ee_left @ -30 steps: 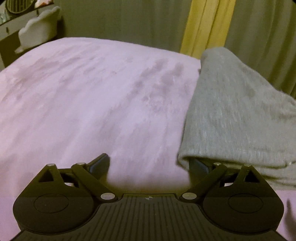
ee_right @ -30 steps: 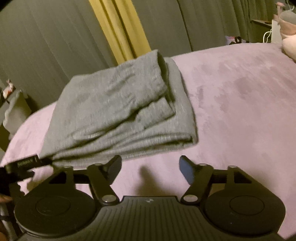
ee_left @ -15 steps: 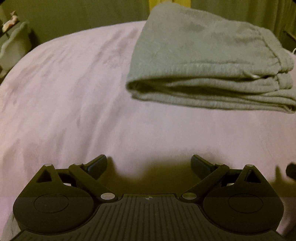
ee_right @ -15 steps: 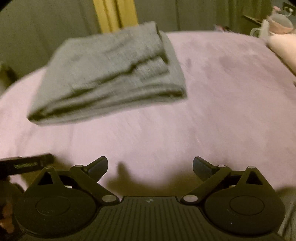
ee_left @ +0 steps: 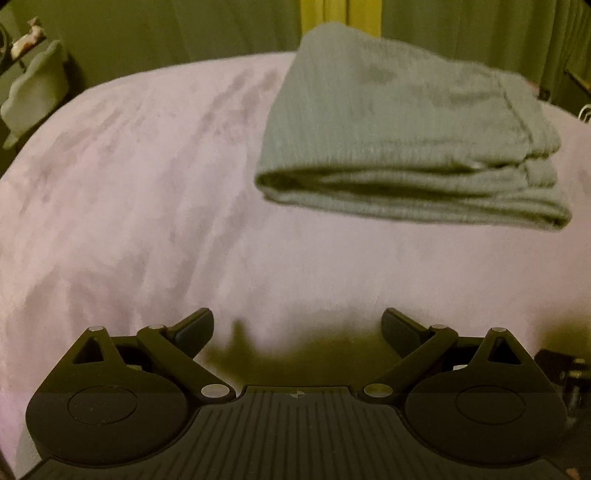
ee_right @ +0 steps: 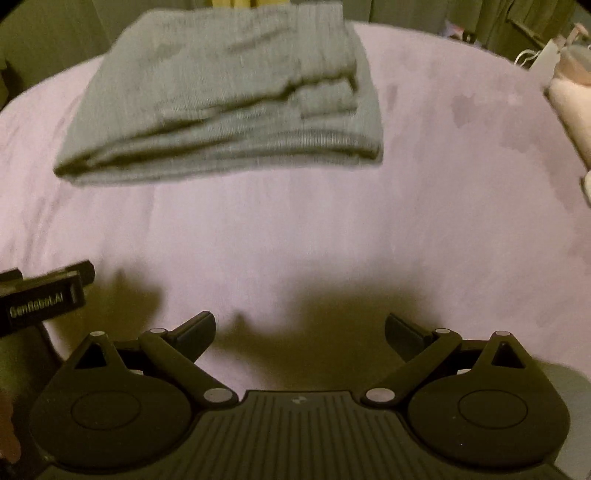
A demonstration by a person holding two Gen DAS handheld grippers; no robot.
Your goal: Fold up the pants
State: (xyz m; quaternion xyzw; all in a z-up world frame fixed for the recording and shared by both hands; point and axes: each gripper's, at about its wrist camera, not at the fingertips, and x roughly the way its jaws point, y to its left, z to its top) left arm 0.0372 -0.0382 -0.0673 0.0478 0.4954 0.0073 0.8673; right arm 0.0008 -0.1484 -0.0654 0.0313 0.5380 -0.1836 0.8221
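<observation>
The grey pants (ee_left: 402,133) lie folded in a thick stack of layers on the pink bedspread (ee_left: 147,206). In the right wrist view the pants (ee_right: 229,96) sit at the far upper left. My left gripper (ee_left: 297,328) is open and empty, low over the bedspread, well short of the stack. My right gripper (ee_right: 299,332) is open and empty too, over bare bedspread (ee_right: 369,240) in front of the stack. Part of the left gripper (ee_right: 44,295) shows at the left edge of the right wrist view.
Grey curtains with a yellow strip (ee_left: 317,18) hang behind the bed. A pale pillow or soft toy (ee_left: 33,96) lies off the bed's left side. Pink and white soft things (ee_right: 569,96) lie at the bed's right edge.
Both grippers have drawn back from the folded pants, which now lie farther away in both views. The left gripper was at the stack's edge a second ago. Both stayed open.
</observation>
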